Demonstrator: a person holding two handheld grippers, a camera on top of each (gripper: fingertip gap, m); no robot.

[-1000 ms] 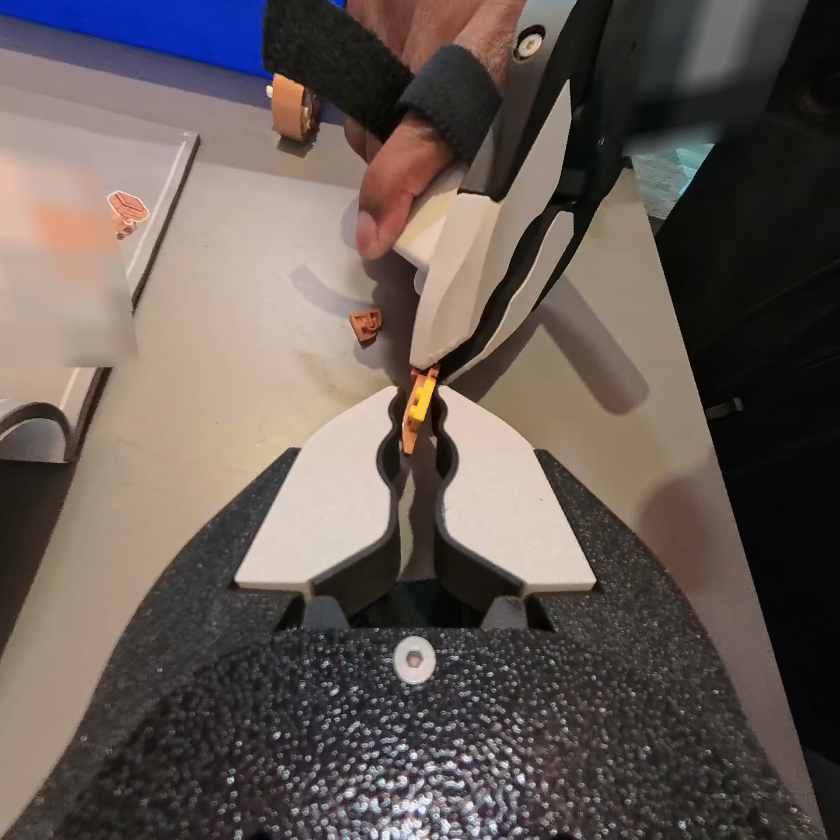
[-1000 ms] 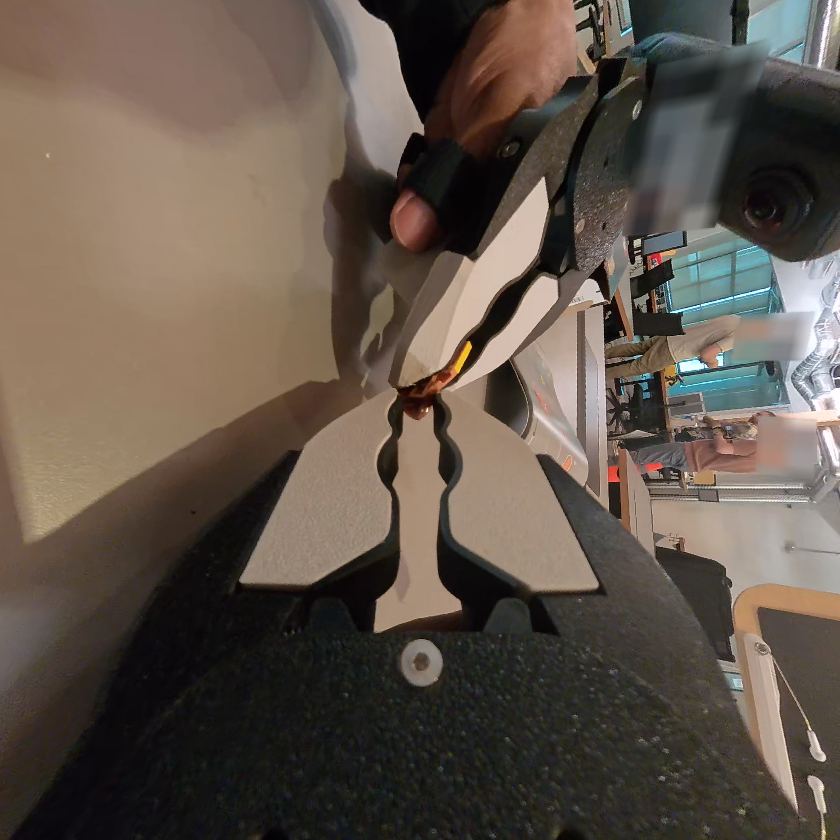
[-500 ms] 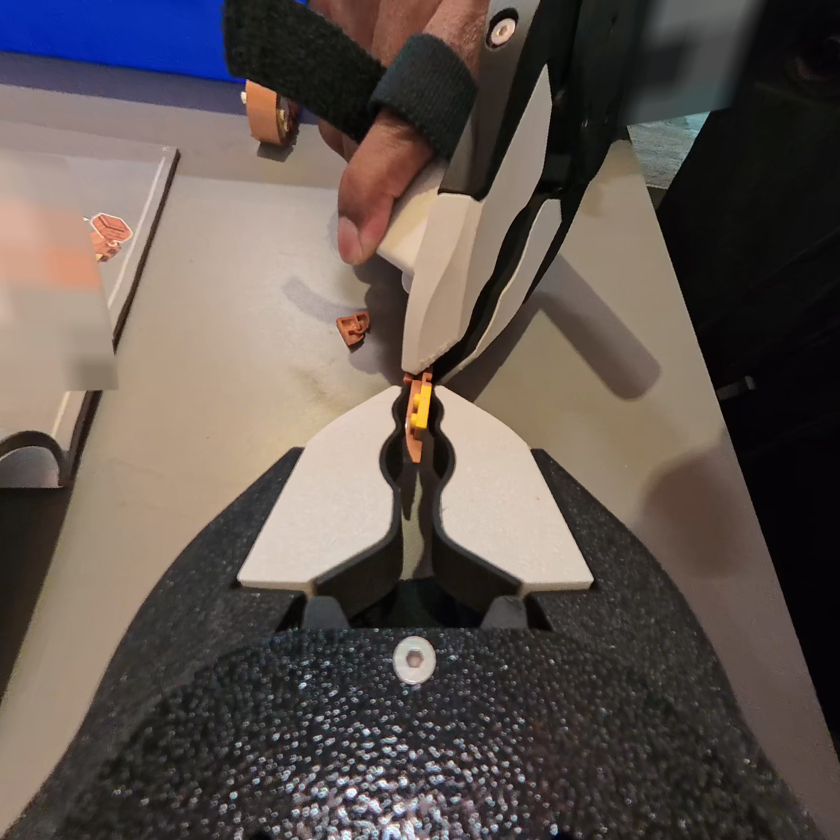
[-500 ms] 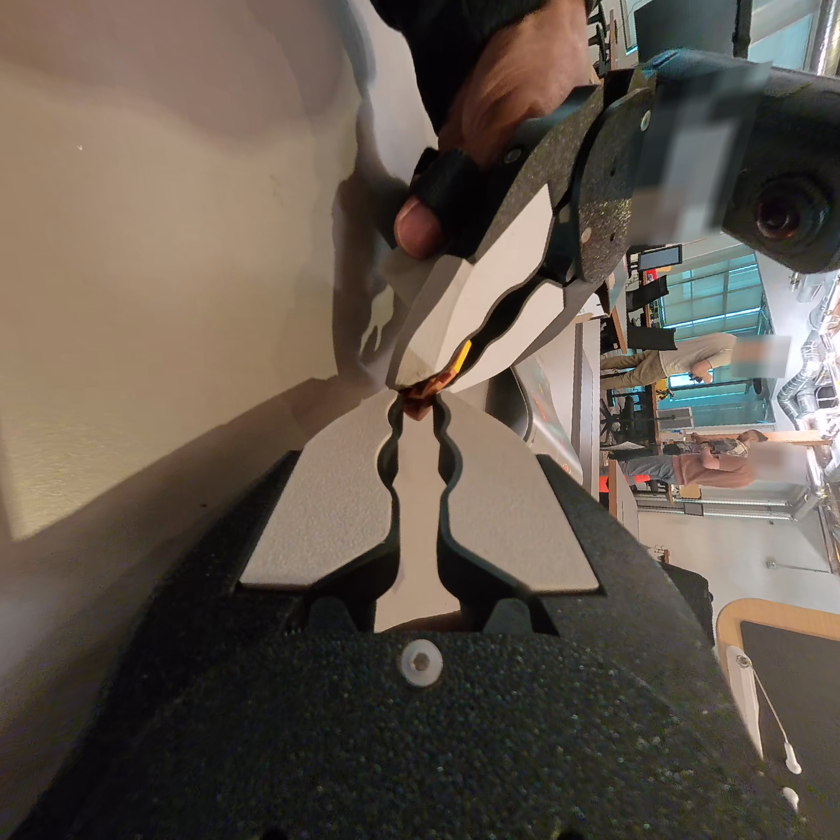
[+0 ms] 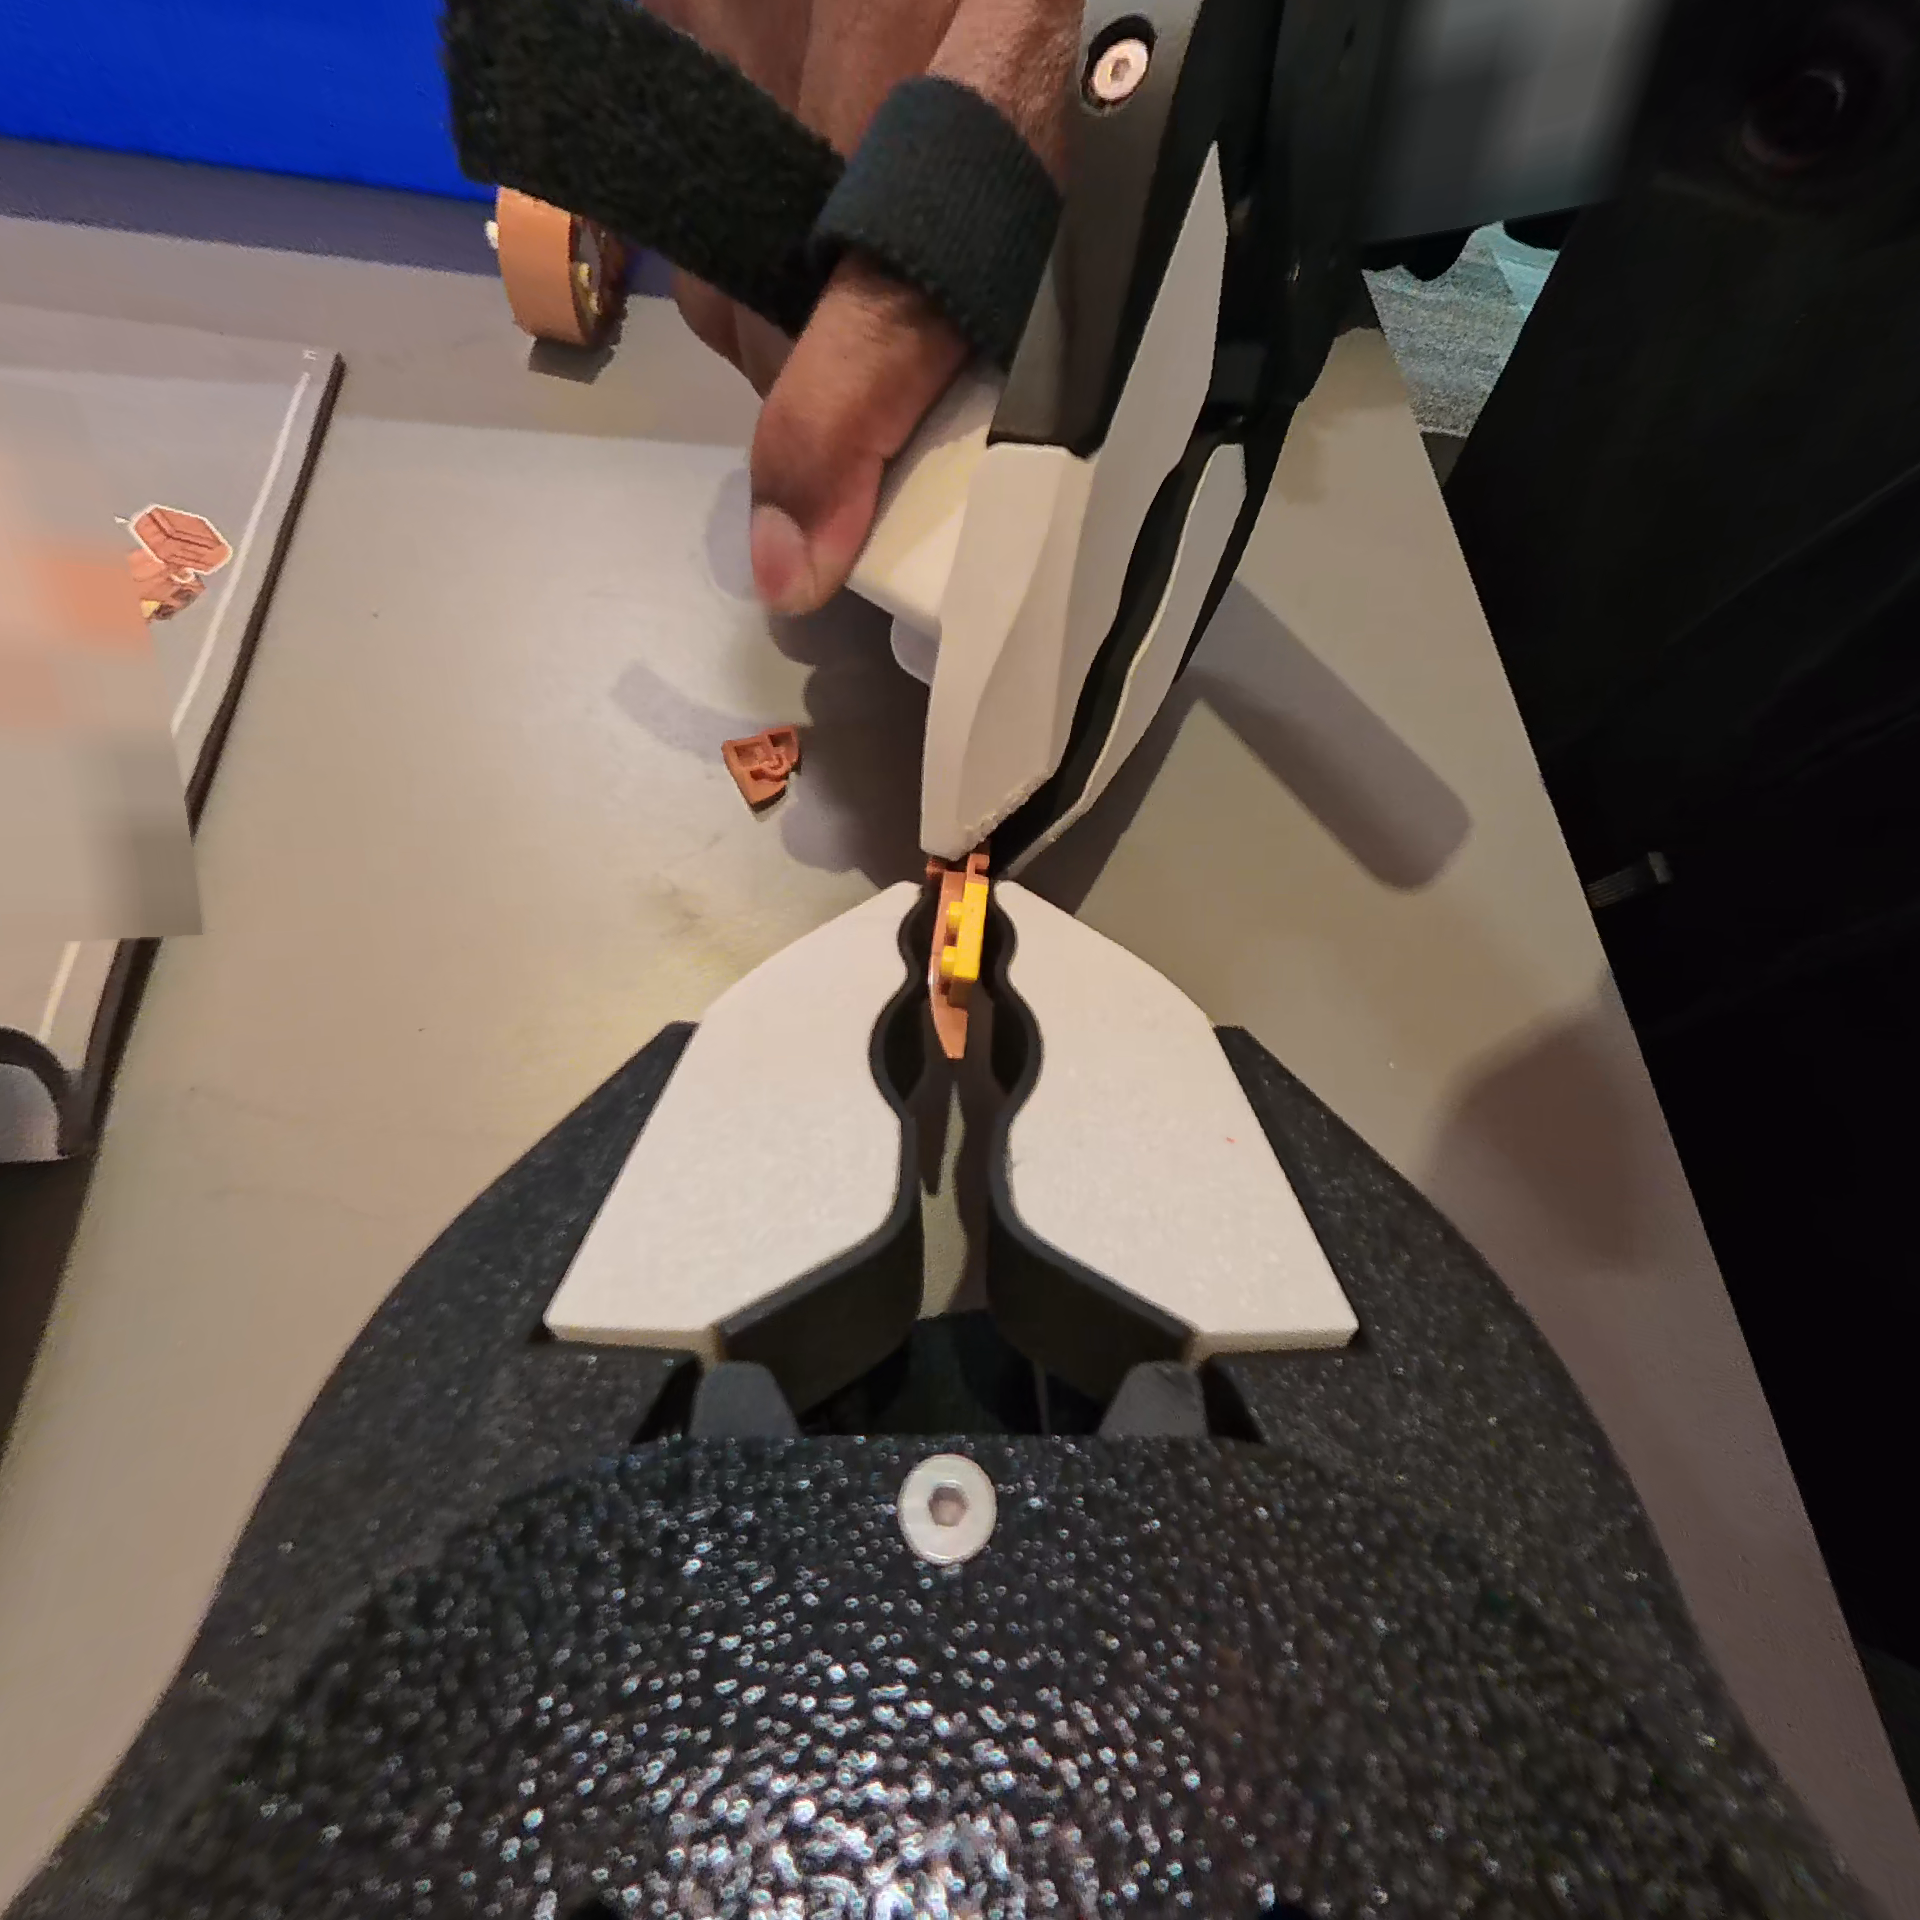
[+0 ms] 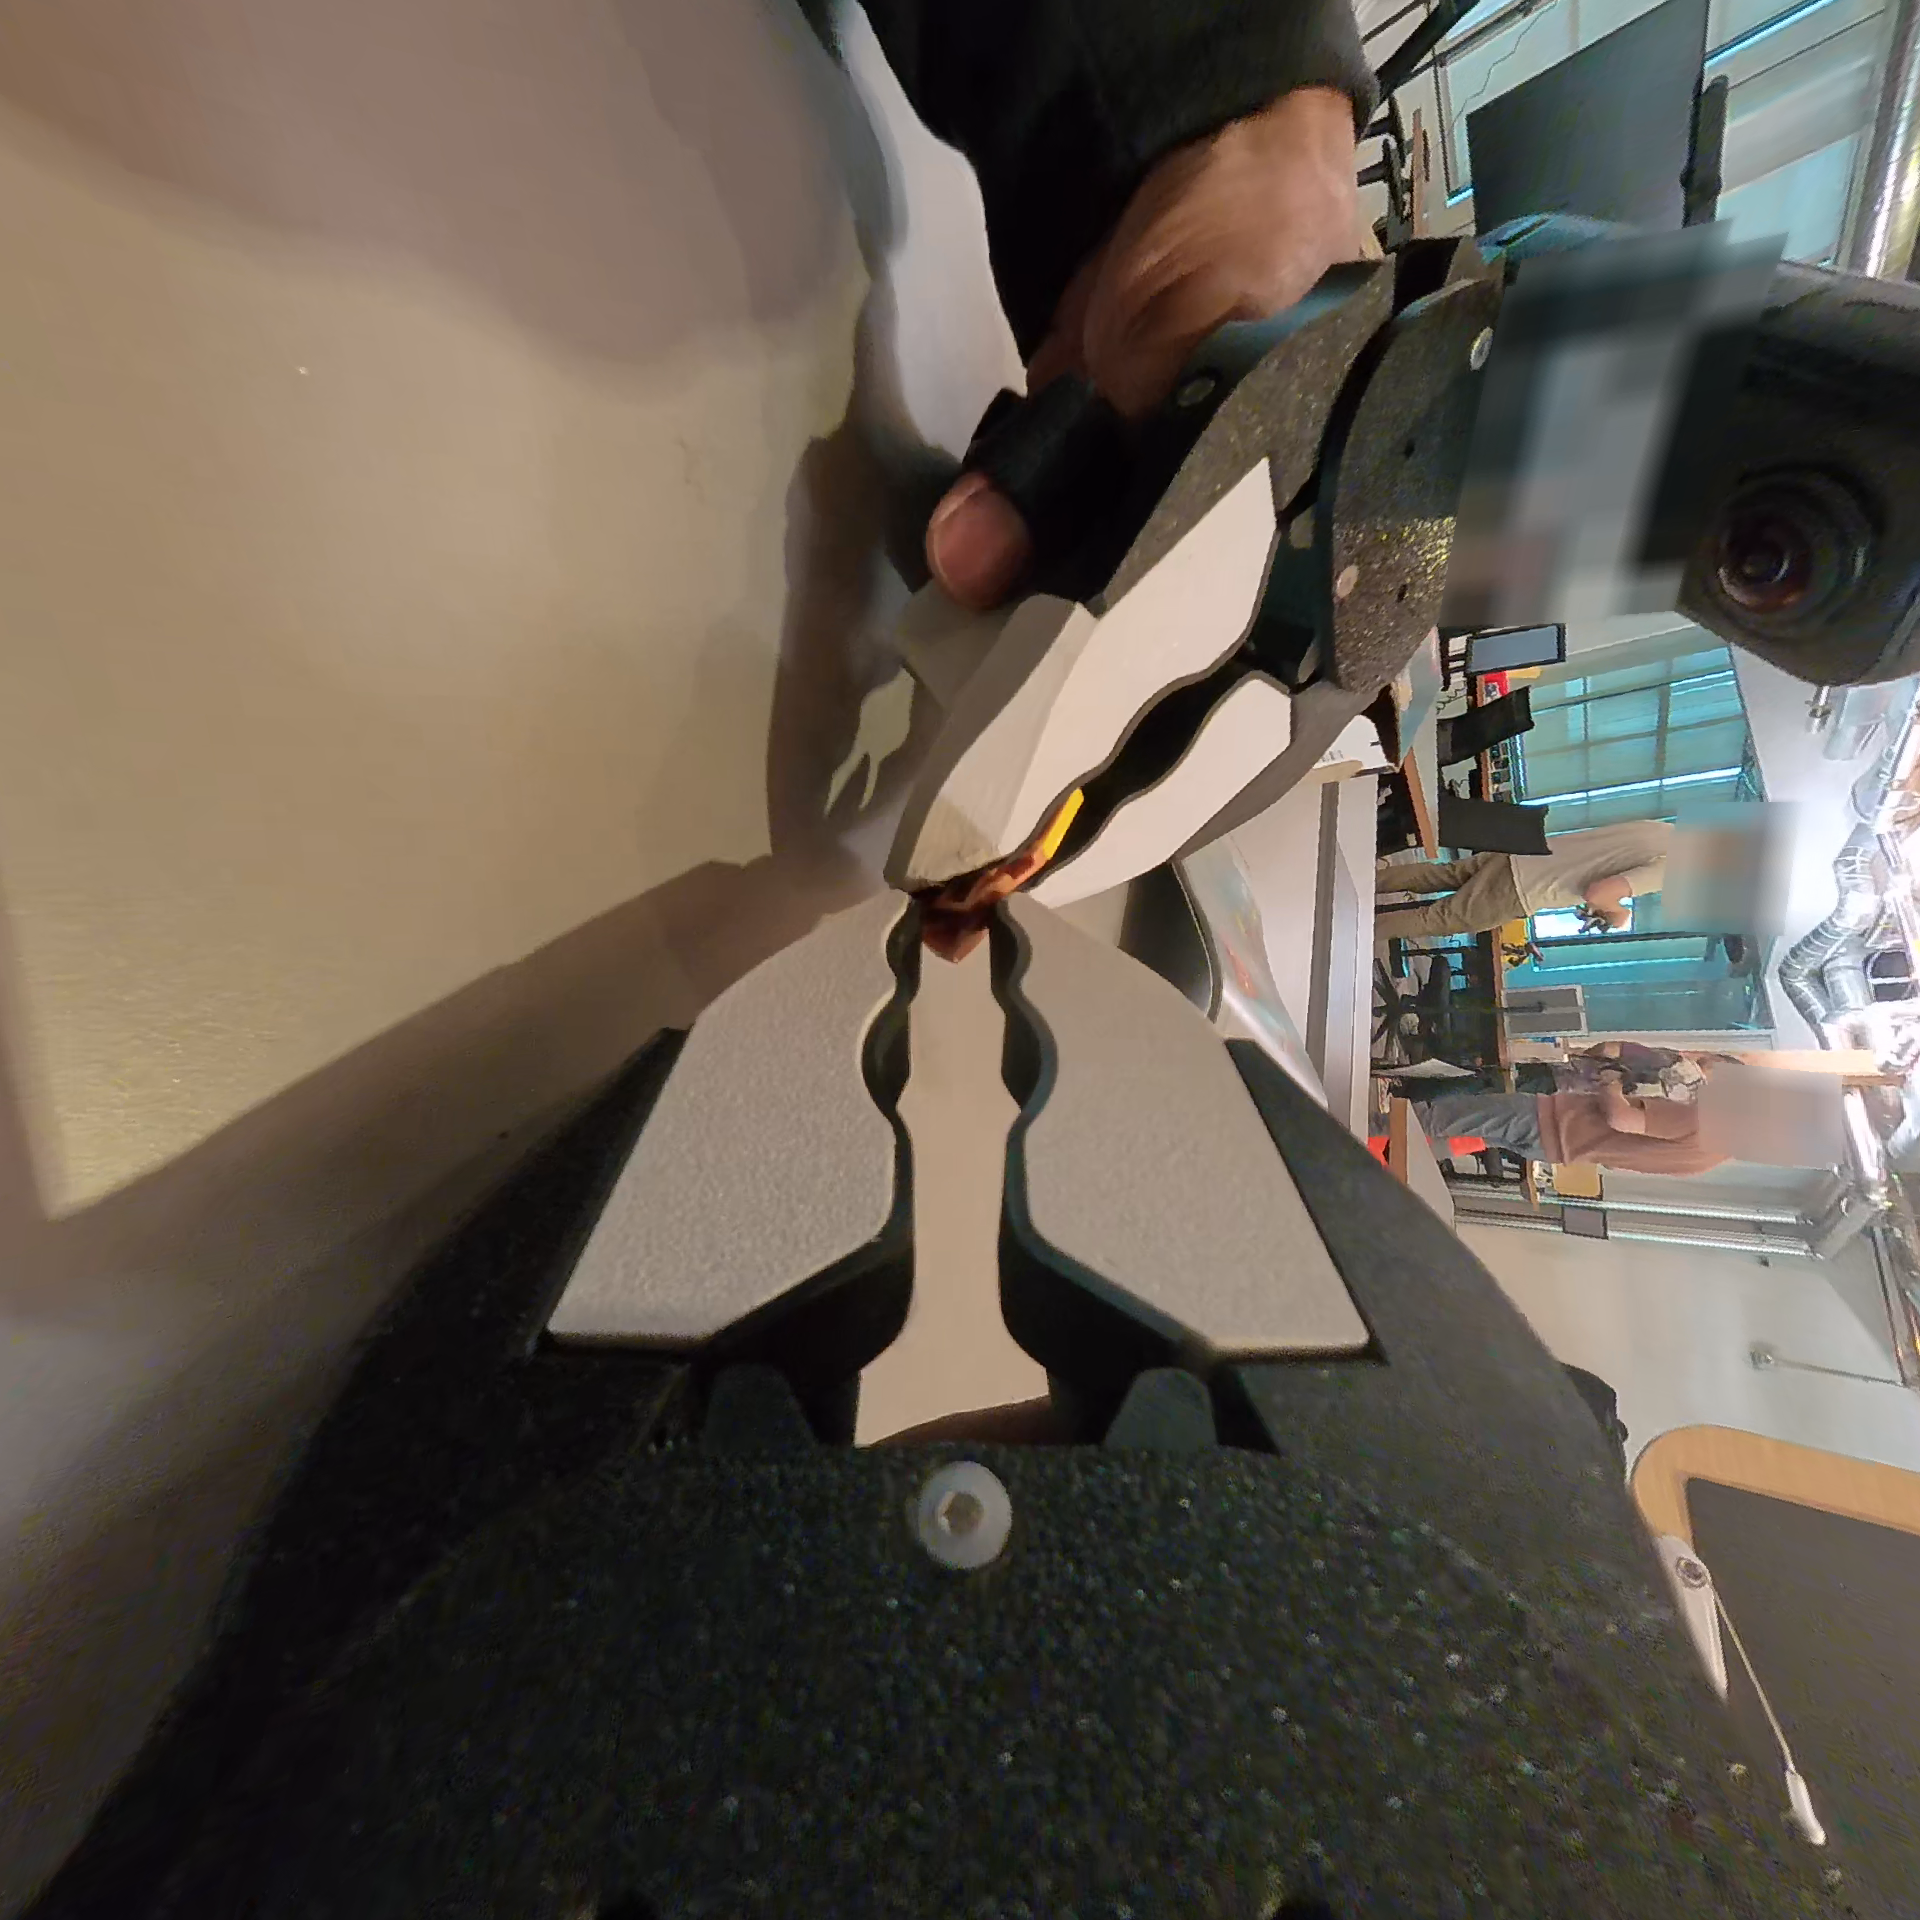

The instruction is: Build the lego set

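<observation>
In the left wrist view my left gripper (image 5: 958, 906) is shut on a thin brown plate (image 5: 948, 1023) with a yellow brick (image 5: 968, 935) on its side, held on edge above the grey table (image 5: 468, 935). My right gripper (image 5: 987, 831) comes down from above, tip to tip with the left. It is shut on a small brown brick (image 5: 958, 860) at the plate's far end. In the right wrist view my right gripper (image 6: 951, 920) pinches that brown brick (image 6: 954, 935). The left gripper (image 6: 977, 883) meets it from the upper right, with the yellow brick (image 6: 1065, 821) between its fingers.
A loose brown brick (image 5: 764, 769) lies on the table just left of the right gripper. A brown wheel-like part (image 5: 551, 275) stands at the back. A flat grey board (image 5: 239, 499) lies at the left. The table's edge (image 5: 1507, 831) runs along the right. People stand far off (image 6: 1507, 873). Less than 4 cm separates the two grippers' tips.
My left jaws closed a little on the plate, which went from tilted to straight in the grasp. Both grippers stayed tip to tip and the right grasp is unchanged.
</observation>
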